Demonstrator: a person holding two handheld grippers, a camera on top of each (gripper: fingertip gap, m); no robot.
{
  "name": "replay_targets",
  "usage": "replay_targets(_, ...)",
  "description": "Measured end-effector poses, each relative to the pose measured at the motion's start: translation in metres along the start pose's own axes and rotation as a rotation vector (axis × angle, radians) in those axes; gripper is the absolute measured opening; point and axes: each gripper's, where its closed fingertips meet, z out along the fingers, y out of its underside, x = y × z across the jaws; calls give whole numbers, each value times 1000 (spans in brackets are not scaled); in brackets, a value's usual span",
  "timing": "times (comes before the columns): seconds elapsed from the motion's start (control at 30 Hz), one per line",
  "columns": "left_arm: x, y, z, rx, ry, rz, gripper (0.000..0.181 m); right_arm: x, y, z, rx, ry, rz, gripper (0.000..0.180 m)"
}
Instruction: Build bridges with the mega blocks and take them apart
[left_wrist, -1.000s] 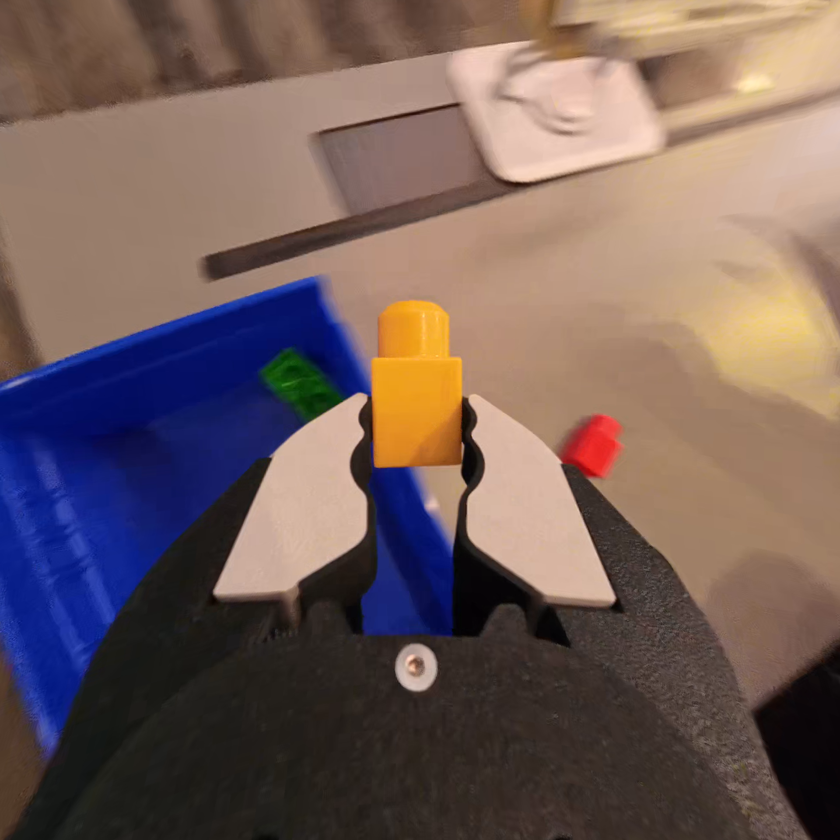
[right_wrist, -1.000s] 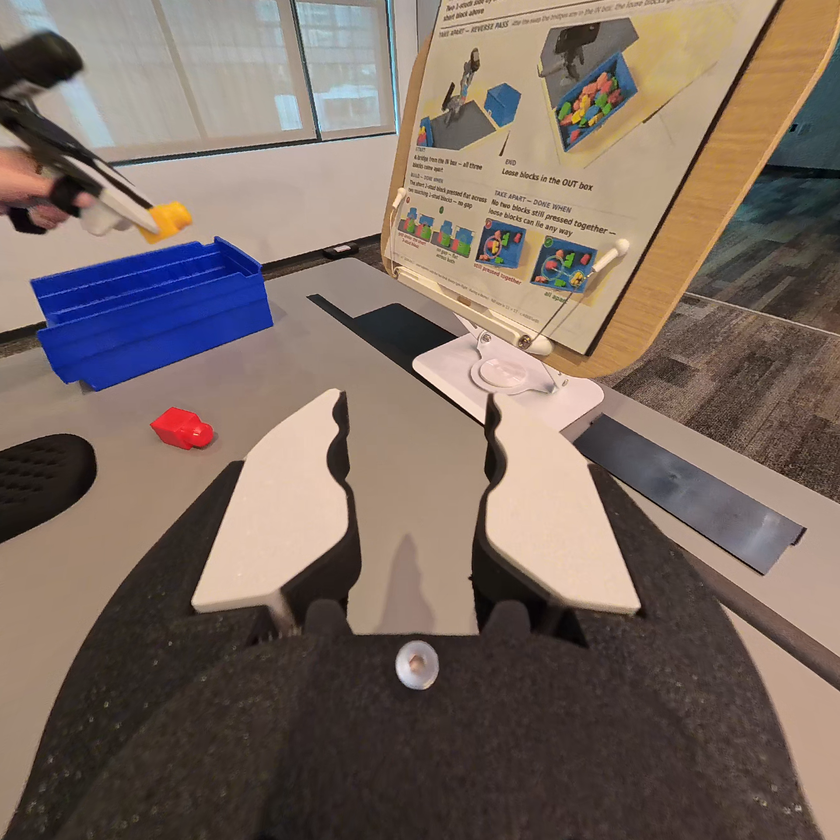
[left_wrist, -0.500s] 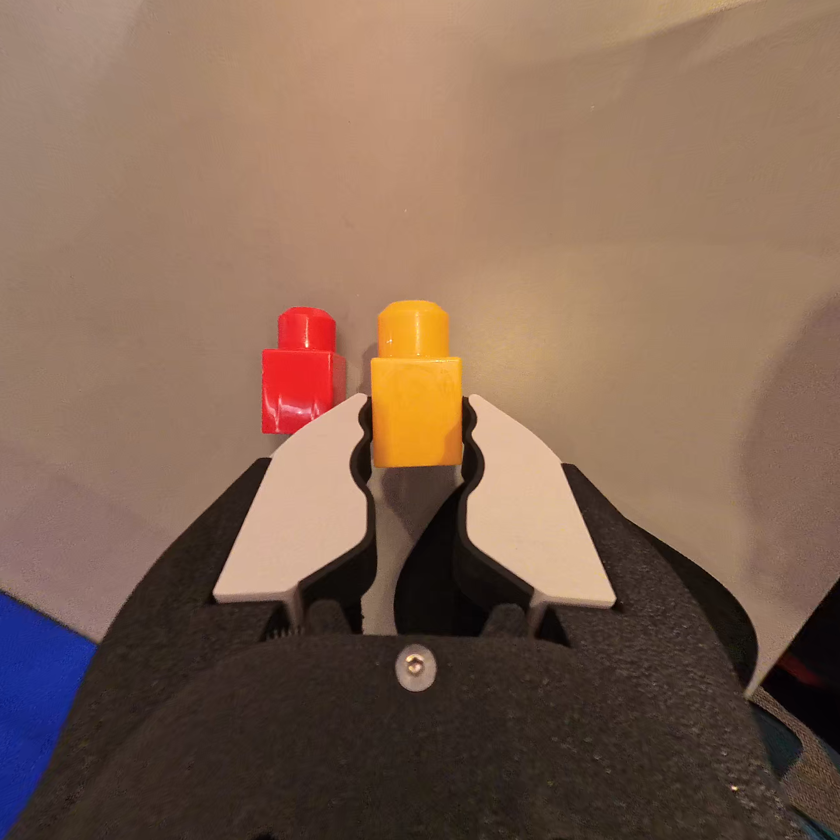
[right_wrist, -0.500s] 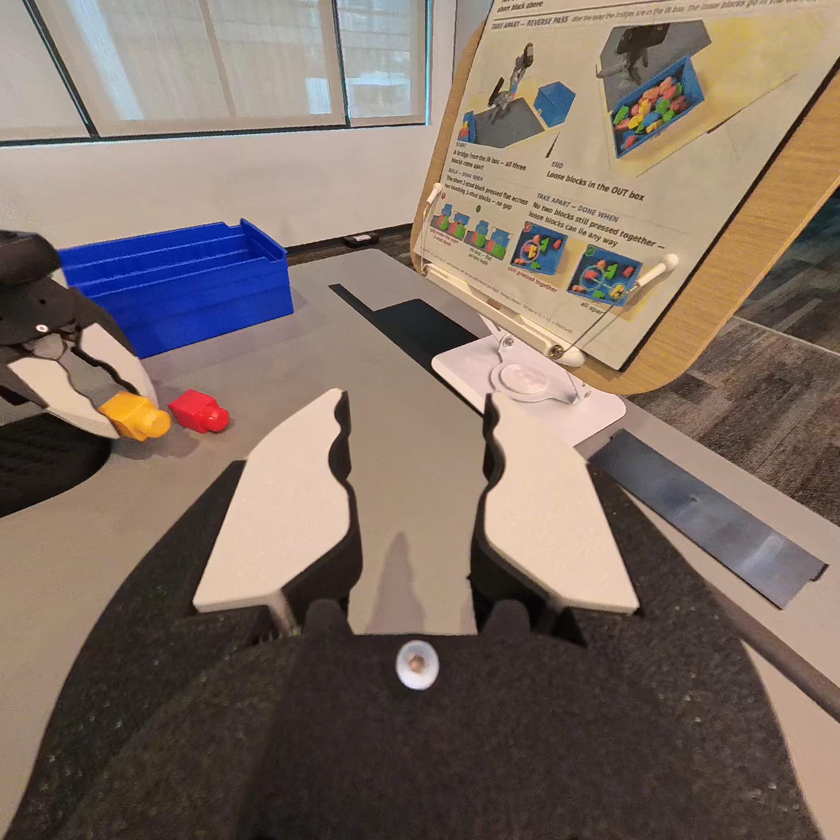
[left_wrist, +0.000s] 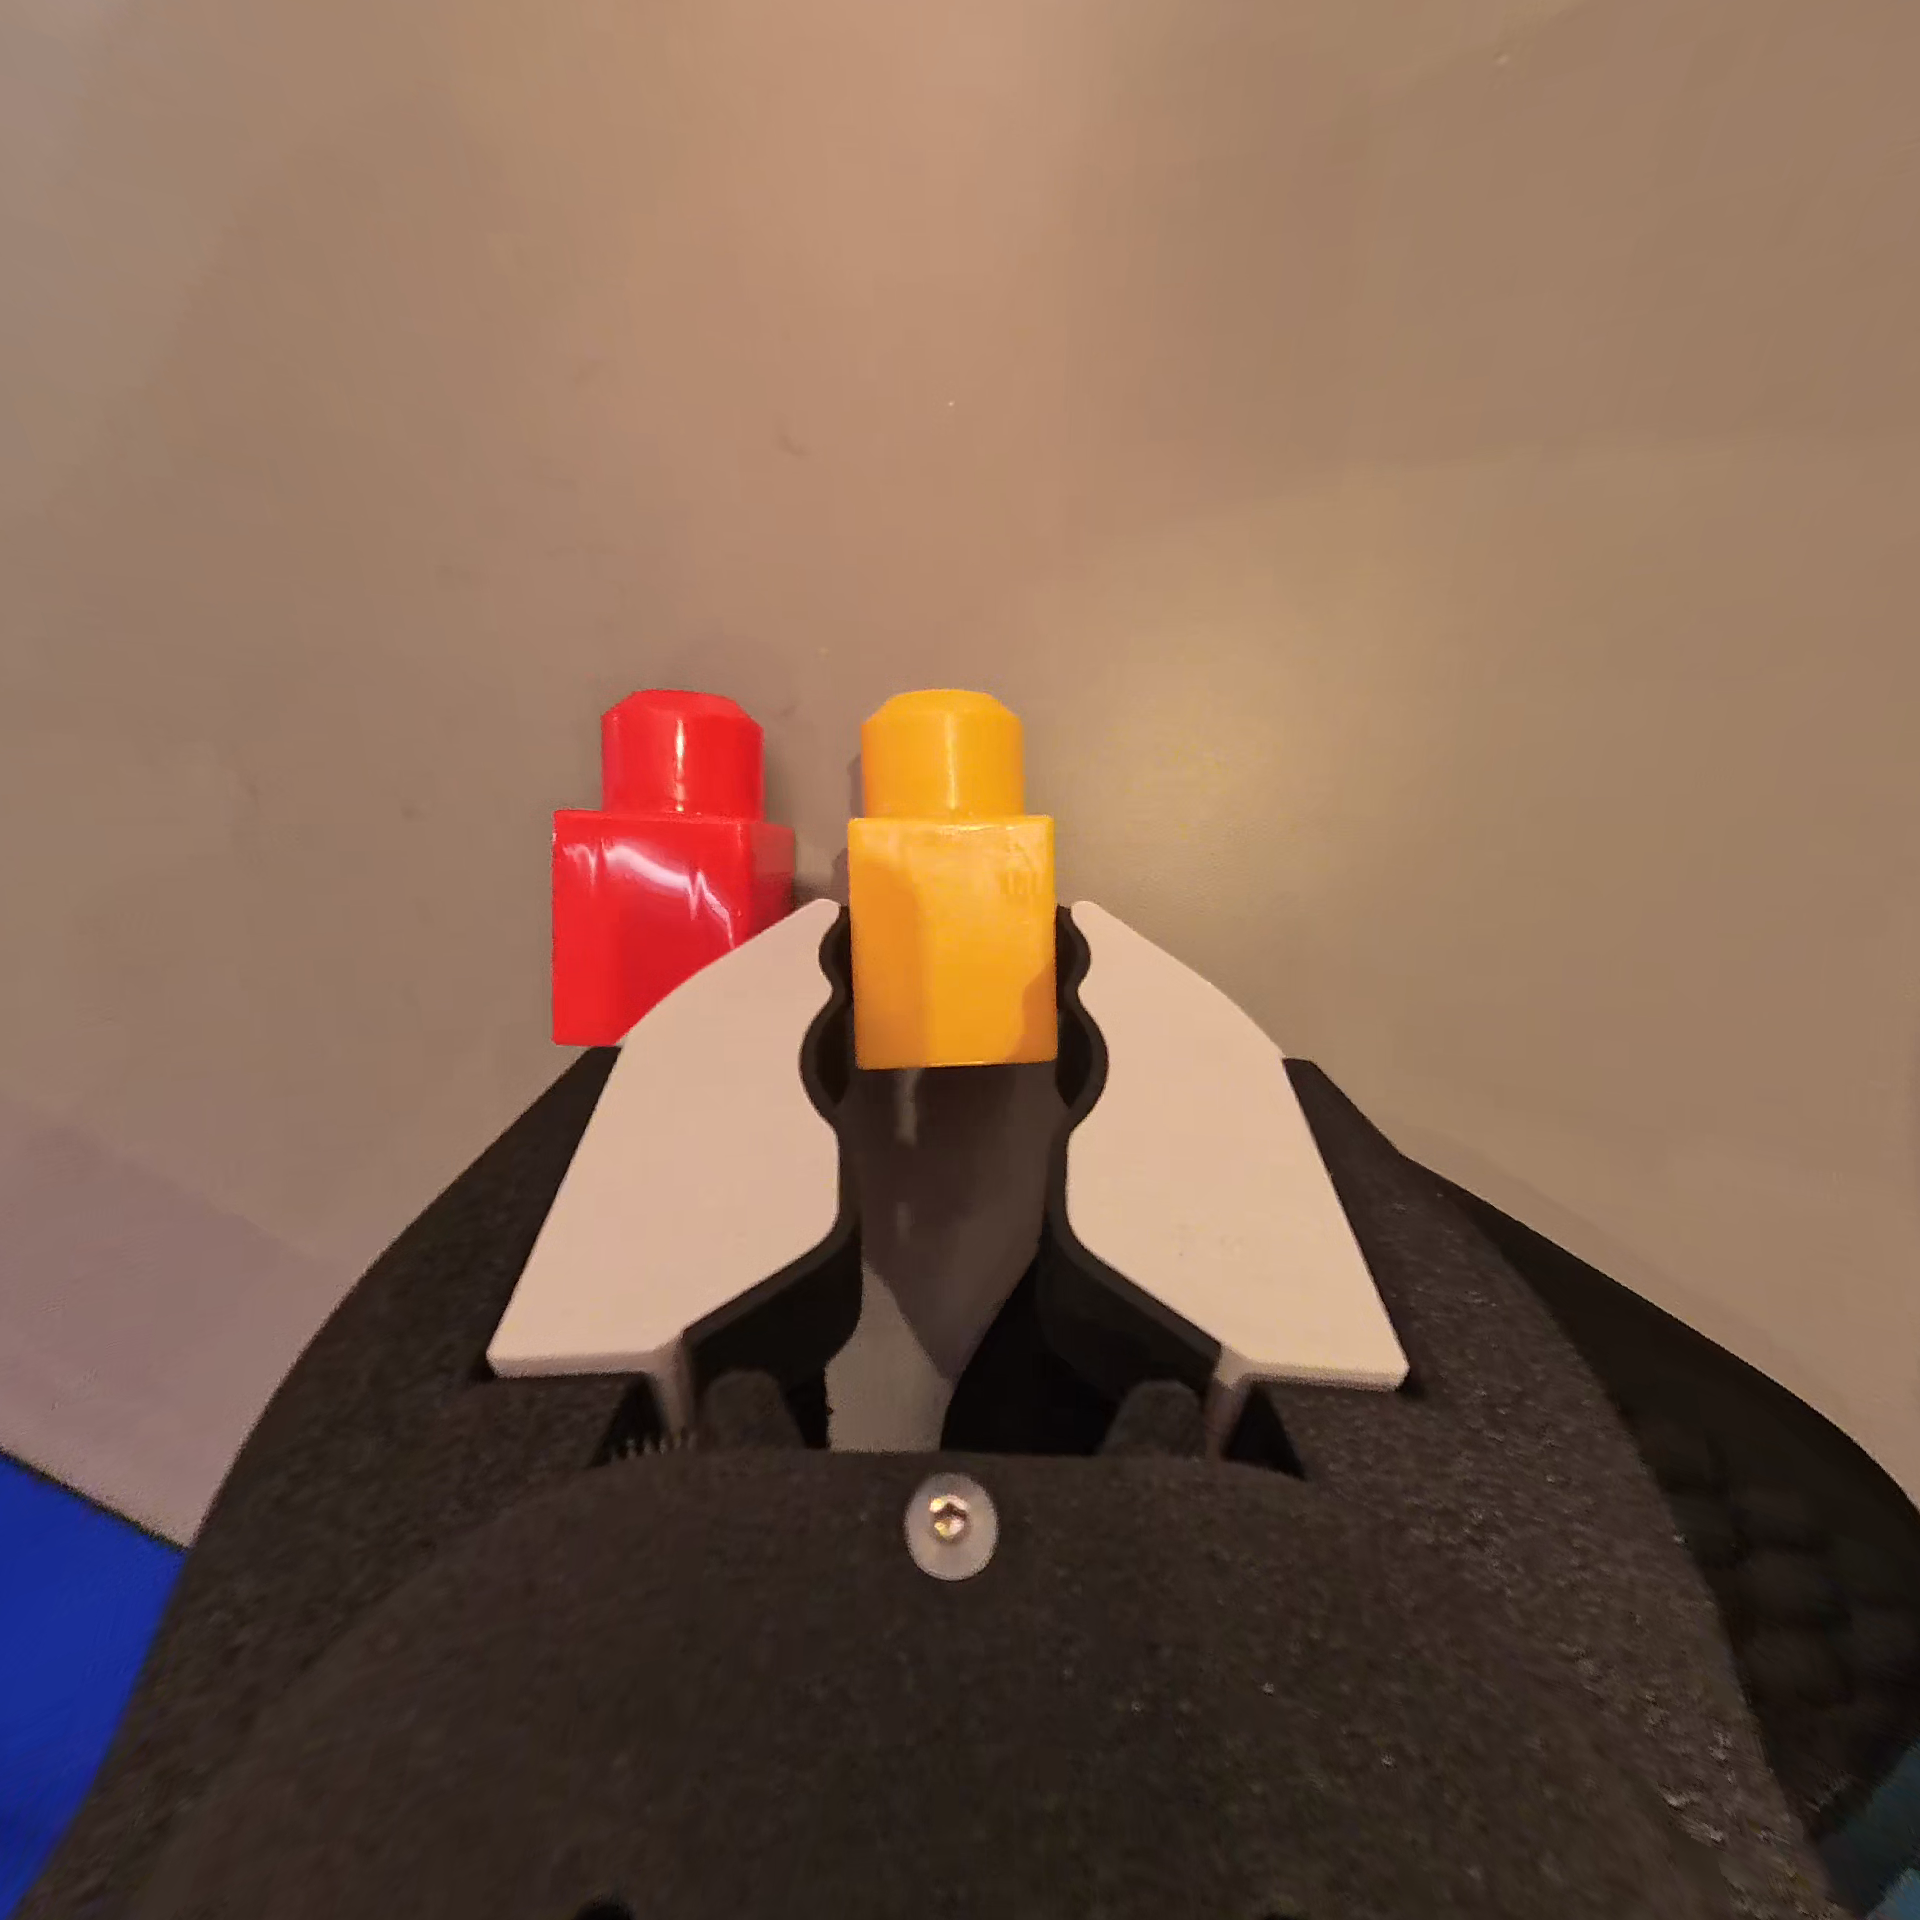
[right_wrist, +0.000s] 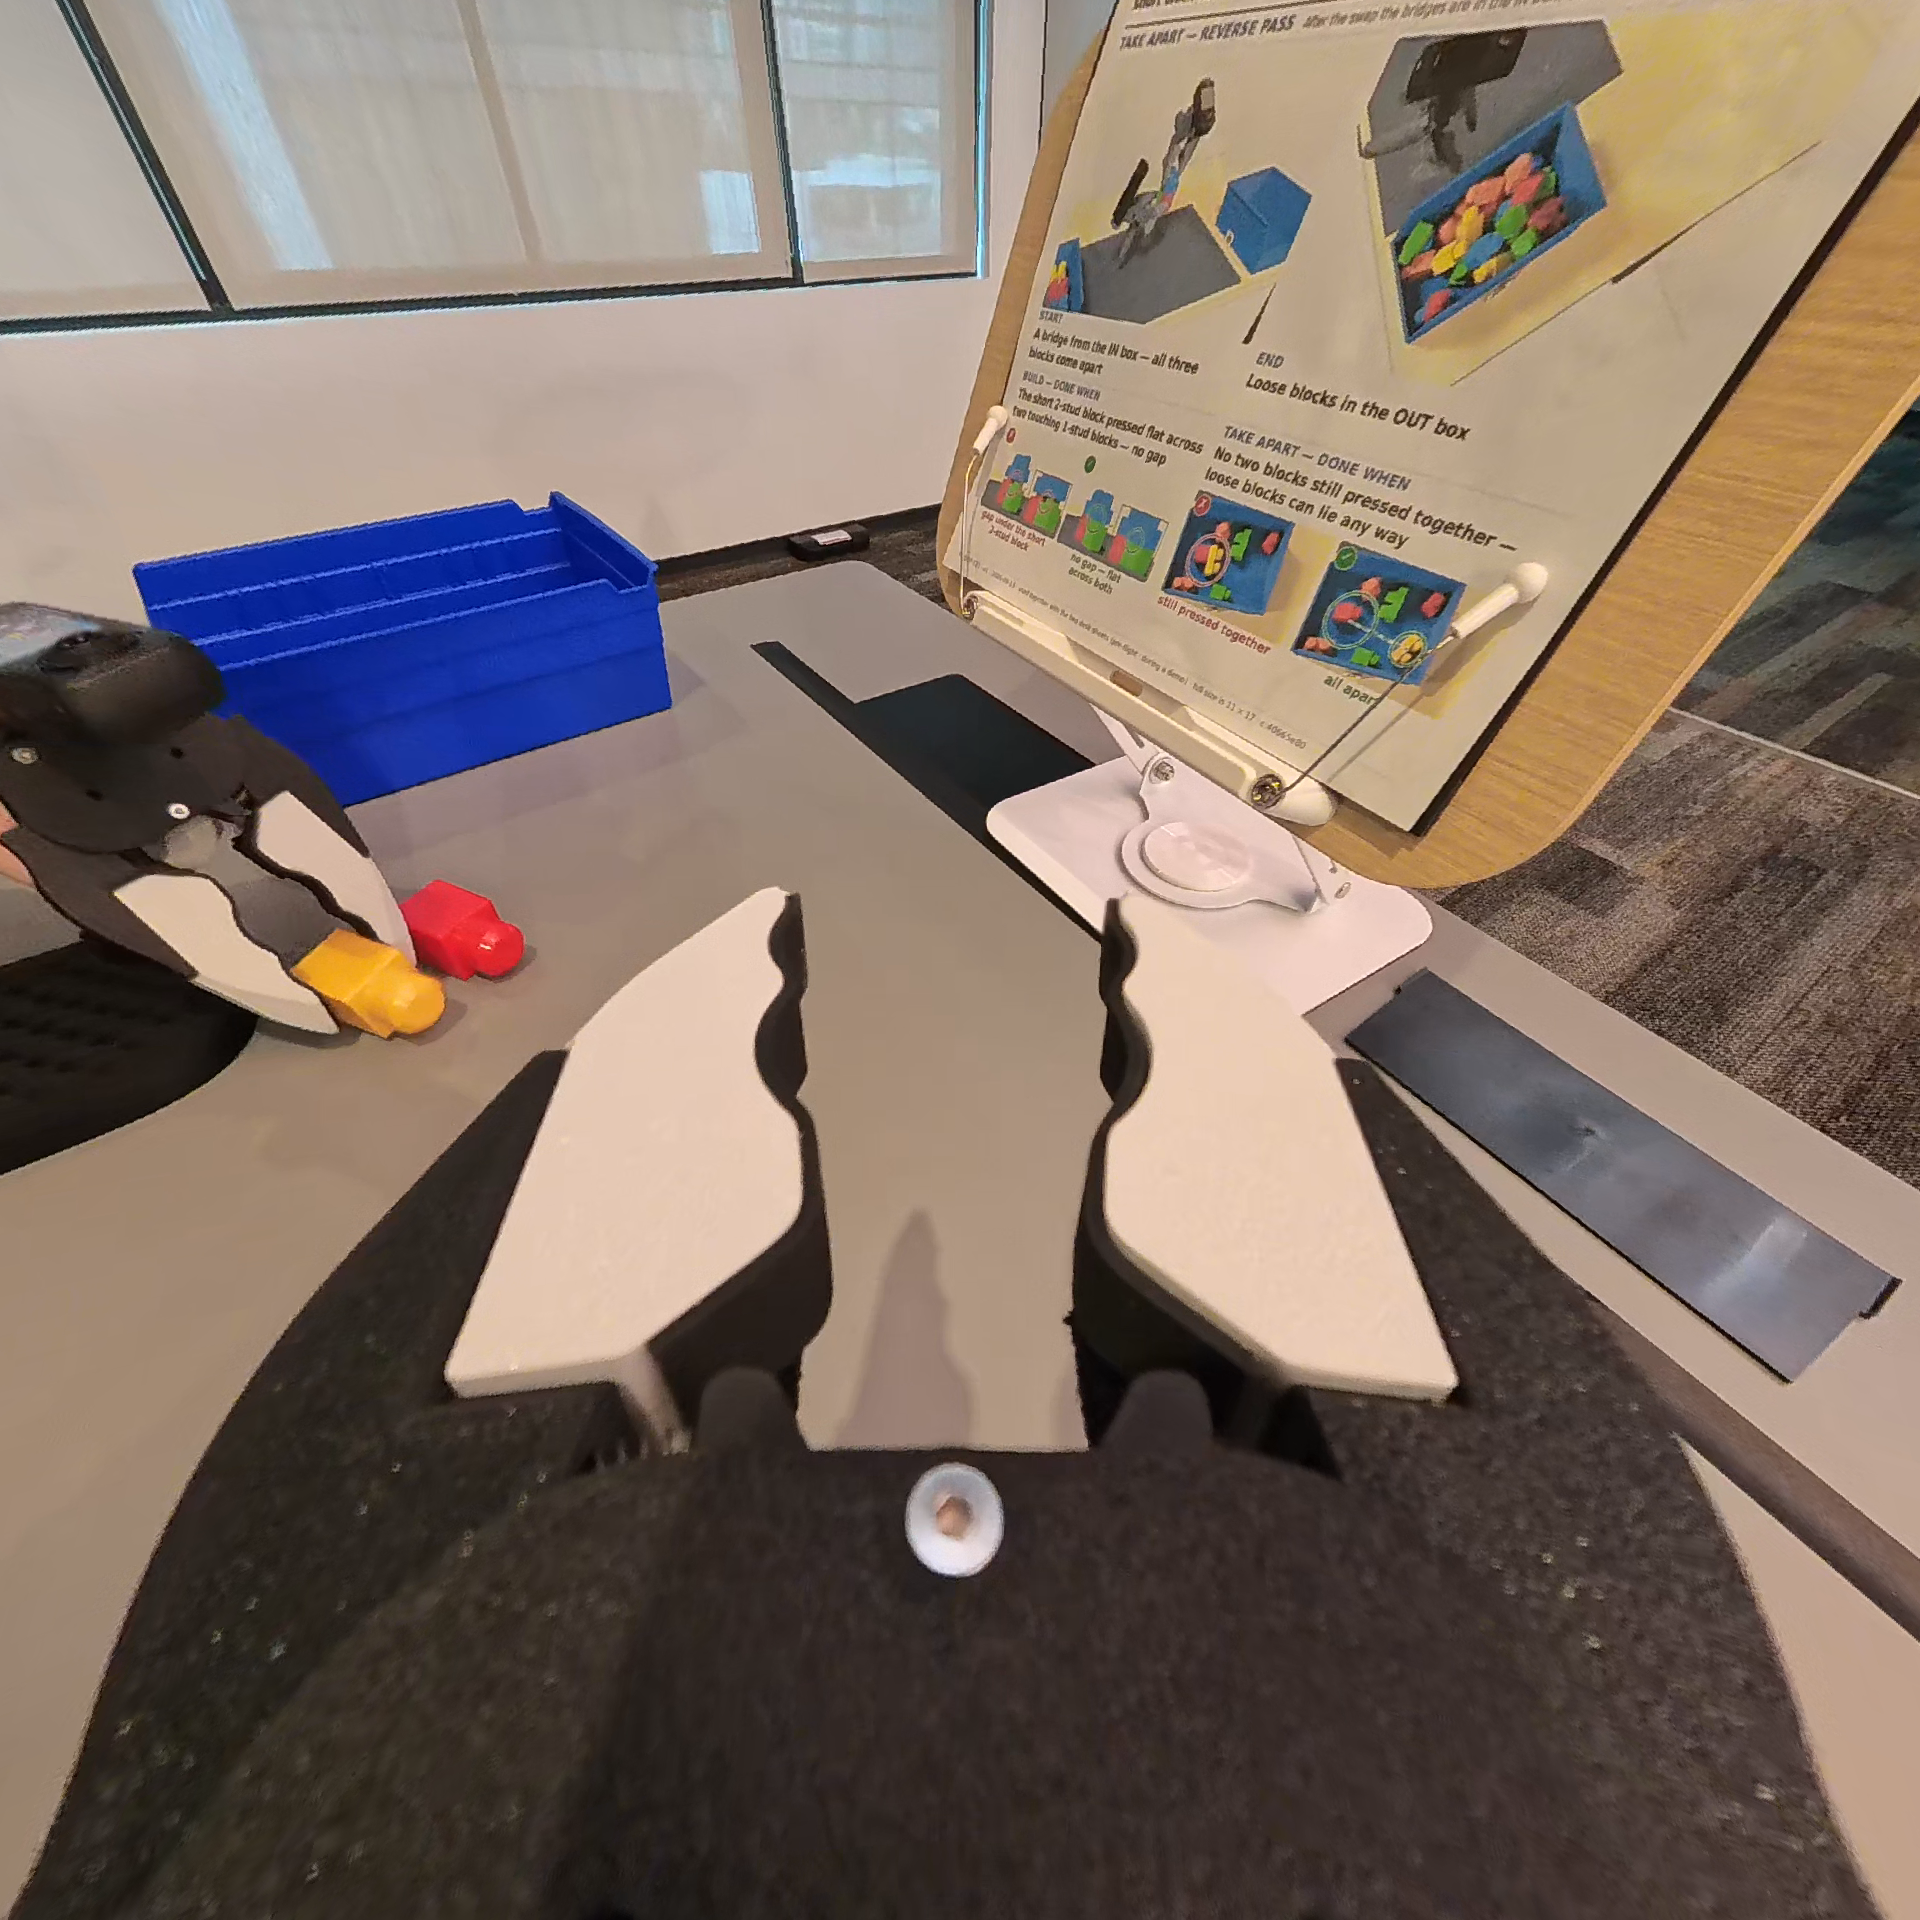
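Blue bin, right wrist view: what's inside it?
Only the ribbed inner walls of the blue bin show; no blocks are visible. Its floor is hidden behind the near wall.

The grey table (right_wrist: 914, 790) is bare and free in front of the right gripper (right_wrist: 951, 940), whose fingers stand apart with nothing between them. To its right the white stand (right_wrist: 1226, 883) of the instruction board (right_wrist: 1455, 416) blocks the way, and at the far left the blue bin (right_wrist: 416, 644) stands. Low at the left, the left gripper (left_wrist: 951, 920) with the yellow block (left_wrist: 951, 935) sits just beside the red block (left_wrist: 655, 894), with only a narrow gap between the two blocks.
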Motion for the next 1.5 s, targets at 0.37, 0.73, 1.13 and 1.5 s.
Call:
replay_targets(0.37,5,-6,-9,37,8,-22,47,1,2,-1,-9,-1,-6,53)
replay_targets(0.73,-142,-1,-208,287,-525,-311,38,3,9,1,-41,10,-8,53)
replay_targets(1.13,-272,103,-99,288,-275,-948,40,-4,31,18,-195,52,-98,54)
replay_targets(1.5,-296,98,-41,104,-174,-1003,53,6,48,17,-265,106,-112,53)
